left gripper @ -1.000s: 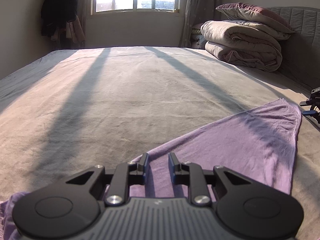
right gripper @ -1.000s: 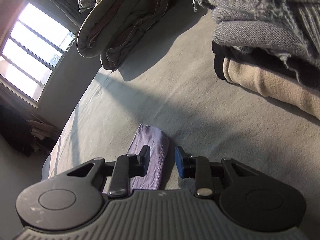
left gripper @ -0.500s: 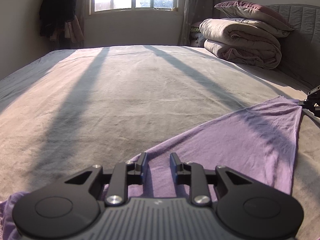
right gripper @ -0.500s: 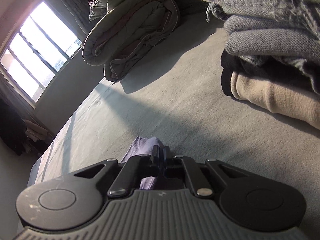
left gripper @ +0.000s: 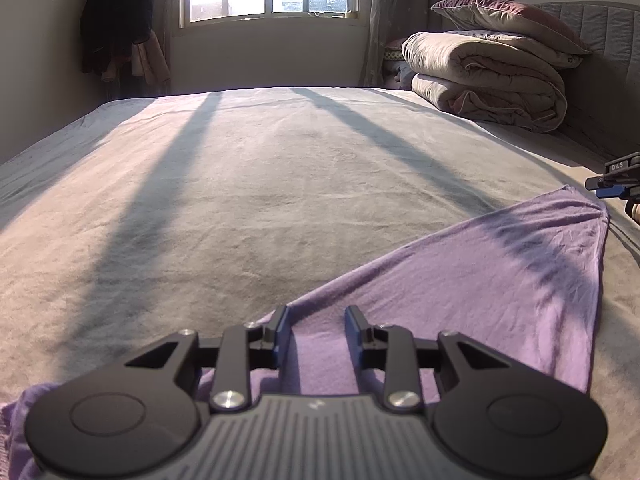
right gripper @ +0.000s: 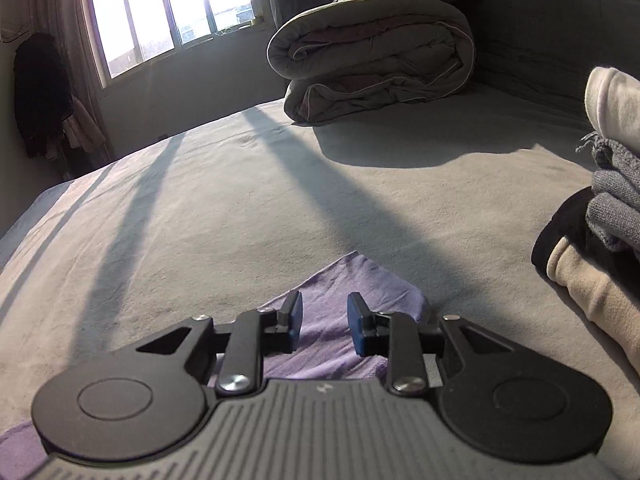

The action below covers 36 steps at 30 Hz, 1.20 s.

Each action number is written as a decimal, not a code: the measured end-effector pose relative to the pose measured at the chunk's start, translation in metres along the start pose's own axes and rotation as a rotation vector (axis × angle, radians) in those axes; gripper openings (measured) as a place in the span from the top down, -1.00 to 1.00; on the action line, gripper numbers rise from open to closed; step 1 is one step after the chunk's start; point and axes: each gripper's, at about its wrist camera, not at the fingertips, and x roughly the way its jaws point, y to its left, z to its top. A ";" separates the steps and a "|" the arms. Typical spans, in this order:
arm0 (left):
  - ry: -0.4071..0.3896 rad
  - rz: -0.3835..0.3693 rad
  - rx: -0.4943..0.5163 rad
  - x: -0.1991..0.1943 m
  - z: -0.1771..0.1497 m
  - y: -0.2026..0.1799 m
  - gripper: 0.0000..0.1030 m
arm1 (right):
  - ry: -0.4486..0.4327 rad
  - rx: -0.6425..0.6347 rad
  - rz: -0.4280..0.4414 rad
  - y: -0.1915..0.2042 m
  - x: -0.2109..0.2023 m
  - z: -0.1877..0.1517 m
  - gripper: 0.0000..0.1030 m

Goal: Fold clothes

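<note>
- My left gripper (left gripper: 316, 320) hangs released over the near edge of the thin purple cotton garment (left gripper: 480, 280); my right gripper (right gripper: 324, 316) gapes too, holding nothing, above its far corner.
- I judge a fold is in hand: next, each must pinch an edge squarely.
- Right of my right gripper, a stack of folded knitwear (right gripper: 600, 240) crowds the bed.
- Farther ahead, a rolled beige quilt (left gripper: 488, 80).

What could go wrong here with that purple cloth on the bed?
1. Both tools, left and right, look open above the purple cloth, so neither holds it; a fold may start with one corner loose.
2. The cloth lies in a skewed, wrinkled triangle, so a fold now might come out uneven.
3. The stack of folded clothes sits close on the right; a wide swing might topple it.
</note>
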 end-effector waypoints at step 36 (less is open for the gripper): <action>0.015 -0.182 0.057 -0.029 -0.002 -0.008 0.02 | -0.071 -0.178 0.027 0.063 -0.030 -0.002 -0.20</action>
